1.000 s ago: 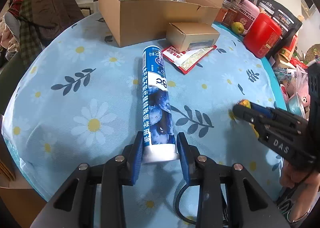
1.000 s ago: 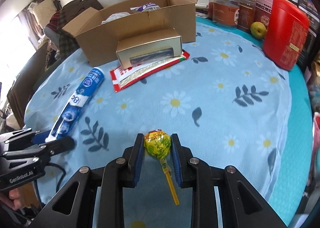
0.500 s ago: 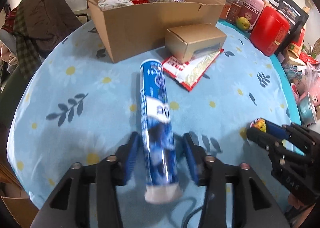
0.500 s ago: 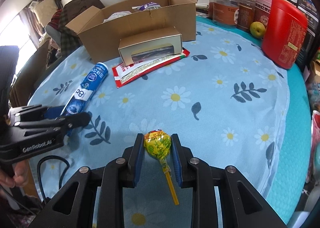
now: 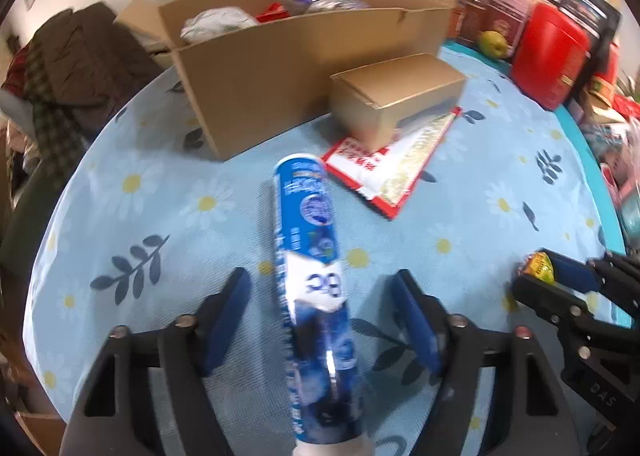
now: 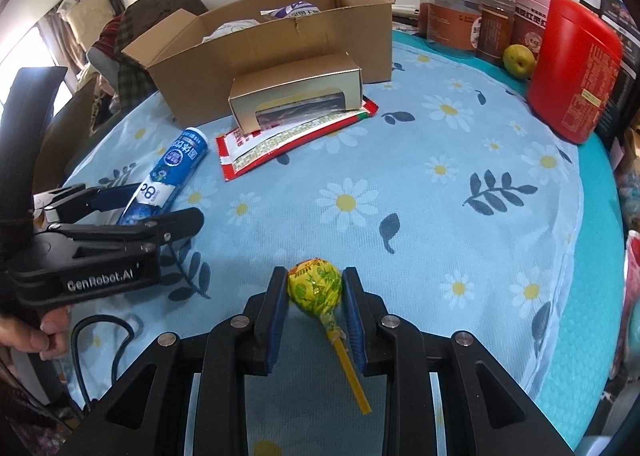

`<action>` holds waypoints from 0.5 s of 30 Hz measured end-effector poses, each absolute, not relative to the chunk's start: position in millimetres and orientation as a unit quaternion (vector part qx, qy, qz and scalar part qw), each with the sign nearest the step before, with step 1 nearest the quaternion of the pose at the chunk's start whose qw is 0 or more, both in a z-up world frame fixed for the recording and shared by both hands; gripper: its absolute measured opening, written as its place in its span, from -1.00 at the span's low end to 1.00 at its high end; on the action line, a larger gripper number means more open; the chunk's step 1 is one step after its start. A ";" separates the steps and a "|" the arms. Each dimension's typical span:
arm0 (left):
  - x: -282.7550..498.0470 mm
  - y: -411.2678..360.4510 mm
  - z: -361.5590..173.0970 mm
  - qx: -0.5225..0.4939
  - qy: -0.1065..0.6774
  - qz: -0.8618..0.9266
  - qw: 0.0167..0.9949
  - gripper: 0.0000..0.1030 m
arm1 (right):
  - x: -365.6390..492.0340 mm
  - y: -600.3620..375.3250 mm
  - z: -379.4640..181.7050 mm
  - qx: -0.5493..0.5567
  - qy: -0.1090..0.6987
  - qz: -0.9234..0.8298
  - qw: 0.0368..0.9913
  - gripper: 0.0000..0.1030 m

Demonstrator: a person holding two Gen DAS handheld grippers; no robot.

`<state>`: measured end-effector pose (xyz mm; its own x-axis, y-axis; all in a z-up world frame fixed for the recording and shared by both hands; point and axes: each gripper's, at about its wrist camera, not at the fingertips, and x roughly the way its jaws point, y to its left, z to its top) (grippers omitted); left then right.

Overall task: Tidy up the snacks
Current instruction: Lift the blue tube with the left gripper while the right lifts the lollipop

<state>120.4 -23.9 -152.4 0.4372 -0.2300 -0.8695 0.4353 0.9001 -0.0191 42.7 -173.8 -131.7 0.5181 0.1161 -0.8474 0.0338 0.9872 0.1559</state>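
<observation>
While the daisy-print worktop (image 6: 460, 191) stays crowded, an open cardboard box (image 6: 280, 35) sits at the back beside jars and a red canister (image 6: 572, 67). Left tongs (image 5: 320, 320) point steeply down, jaws opening, the blue tube (image 5: 316, 280) loose between them. Right tongs (image 6: 315, 308) are clamped on the yellow lollipop (image 6: 316, 288).

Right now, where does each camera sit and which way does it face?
Left wrist: on the left tool, angled down at the blue tube between its opening jaws, carton beyond; right tool at right.
Right wrist: on the right tool, angled down at the lollipop it grips; left tool and a hand at left.
Shared: tube, carton, gold box, red tin.
</observation>
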 end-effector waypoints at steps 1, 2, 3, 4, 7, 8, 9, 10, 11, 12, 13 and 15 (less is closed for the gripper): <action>119.8 -25.3 -151.8 0.105 0.490 -0.198 0.843 0.04 | 42.7 -174.0 -131.9 0.075 0.489 0.024 0.869 -0.42; 118.9 -26.1 -150.7 0.106 0.487 -0.201 0.843 -0.14 | 42.6 -173.9 -132.1 0.074 0.488 0.024 0.869 -0.41; 118.6 -26.6 -150.2 0.105 0.485 -0.206 0.844 -0.22 | 42.9 -173.3 -132.3 0.073 0.488 0.024 0.870 -0.41; 119.0 -27.8 -150.0 0.103 0.485 -0.208 0.843 -0.32 | 42.7 -172.8 -132.4 0.071 0.487 0.023 0.870 -0.41; 119.6 -27.9 -148.8 0.095 0.489 -0.212 0.841 -0.45 | 42.9 -171.8 -132.7 0.068 0.485 0.021 0.872 -0.41; 119.1 -27.6 -148.3 0.092 0.491 -0.214 0.840 -0.46 | 42.2 -171.9 -133.0 0.070 0.482 0.020 0.873 -0.41; 118.3 -27.6 -147.7 0.091 0.492 -0.217 0.838 -0.46 | 41.8 -171.7 -133.2 0.069 0.481 0.019 0.874 -0.41; 116.9 -27.2 -147.2 0.089 0.493 -0.220 0.837 -0.46 | 41.5 -171.0 -133.1 0.066 0.480 0.019 0.874 -0.42; 114.8 -27.0 -147.2 0.088 0.495 -0.223 0.835 -0.46 | 41.4 -170.7 -133.4 0.063 0.479 0.017 0.875 -0.47; 112.2 -26.4 -146.8 0.088 0.497 -0.225 0.834 -0.46 | 41.2 -170.6 -133.5 0.061 0.479 0.014 0.876 -0.49; 110.4 -27.1 -146.4 0.087 0.498 -0.227 0.832 -0.46 | 41.0 -170.8 -133.5 0.061 0.478 0.015 0.876 -0.50; 106.3 -27.0 -145.4 0.080 0.505 -0.234 0.827 -0.46 | 39.9 -172.6 -133.7 0.067 0.475 0.015 0.877 -0.51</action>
